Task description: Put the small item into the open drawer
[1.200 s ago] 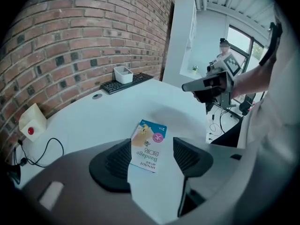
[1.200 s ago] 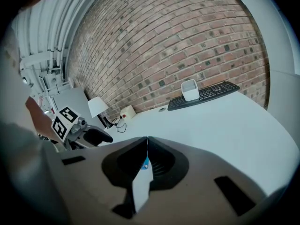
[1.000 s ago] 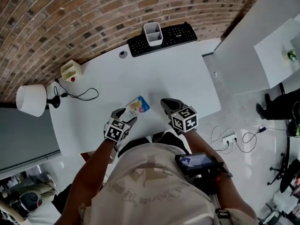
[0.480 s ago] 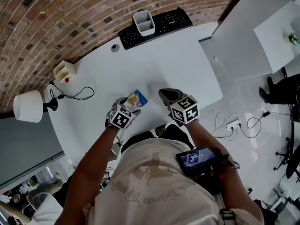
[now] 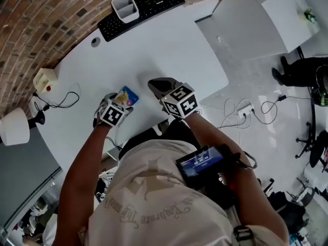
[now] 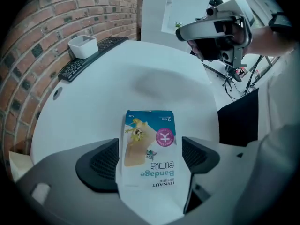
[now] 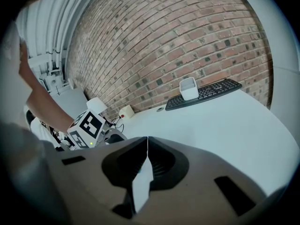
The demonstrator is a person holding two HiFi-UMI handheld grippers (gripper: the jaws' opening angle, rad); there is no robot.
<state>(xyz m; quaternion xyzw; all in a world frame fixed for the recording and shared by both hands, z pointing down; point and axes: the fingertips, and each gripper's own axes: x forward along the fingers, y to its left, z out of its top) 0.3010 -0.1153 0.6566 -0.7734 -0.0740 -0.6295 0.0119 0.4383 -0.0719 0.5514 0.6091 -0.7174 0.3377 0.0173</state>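
Left gripper view: left tool opening around bandage box.

1. A white counter curves beneath a red brick wall.
2. A black keyboard lies at the counter's far edge by the wall, and a white open-topped container stands on it, toward its left end.
3. A round grey cable port sits in the counter just in front of the keyboard's left end.
4. At the counter's left end are a small cream box with a red spot, a looping black cable and a white-shaded lamp.
5. On the glossy floor to the right, a white power strip lies among trailing cords.
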